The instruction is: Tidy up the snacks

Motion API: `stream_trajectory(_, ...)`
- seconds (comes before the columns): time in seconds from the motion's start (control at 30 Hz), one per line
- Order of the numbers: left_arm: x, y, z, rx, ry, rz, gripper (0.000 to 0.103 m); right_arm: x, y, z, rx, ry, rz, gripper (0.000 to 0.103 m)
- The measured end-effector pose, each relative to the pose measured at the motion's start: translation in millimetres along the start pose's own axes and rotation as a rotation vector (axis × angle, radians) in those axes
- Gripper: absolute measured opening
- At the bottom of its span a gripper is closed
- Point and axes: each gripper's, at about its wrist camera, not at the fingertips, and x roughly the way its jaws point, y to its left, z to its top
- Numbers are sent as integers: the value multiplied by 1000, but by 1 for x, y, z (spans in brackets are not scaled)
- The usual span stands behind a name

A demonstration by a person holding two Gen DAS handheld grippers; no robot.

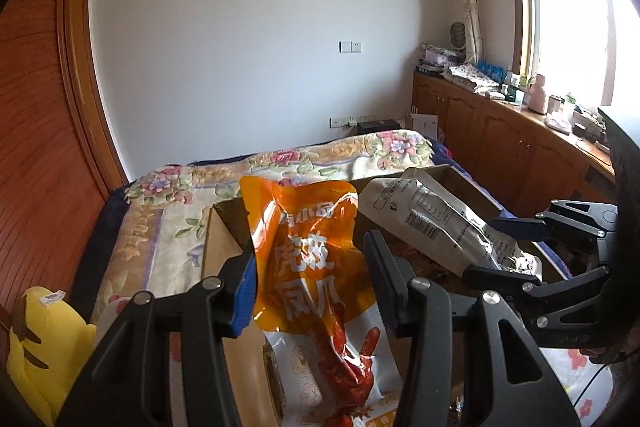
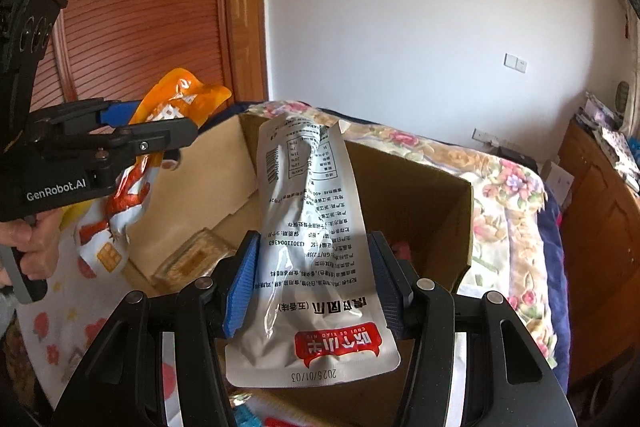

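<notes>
Orange and white foil fills the left wrist view: the orange snack pouch stands upright between the fingers of the left gripper, which are closed part-way on its sides, pinching it. The silver snack pouch, printed side out and upside down, is pinched the same way by the right gripper, its fingers closed in on the pouch's edges at about half their spread. Each pouch is gripped low on its body so that most of its length juts forward past the fingertips, which I judge suits dropping it end-first into the open cardboard box that sits on the bed with its floral cover. Both pouches hang above or just before the box's open top, side by side, neither yet inside.

The right wrist view looks down into the box and shows a tan packet already lying on its floor, plus the person's hand around the left gripper's handle; the left view shows none of that interior. The left wrist view instead shows a yellow plush toy beside the box at the lower left, and the wooden cabinets under the window, cluttered on top.
</notes>
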Motion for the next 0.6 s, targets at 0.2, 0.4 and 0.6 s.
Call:
stream_trajectory(0.2, 24, 1, -1, 5, 67, -29, 55, 17, -3, -8, -4, 51, -4, 58)
stream_trajectory(0.4, 23, -5, -9, 31, 67, -9, 58, 24, -1, -18, 18, 79, -2, 59)
stream_trajectory(0.6, 5, 1, -13, 21, 49, -22, 58, 18, 4, -19, 31, 76, -1, 60)
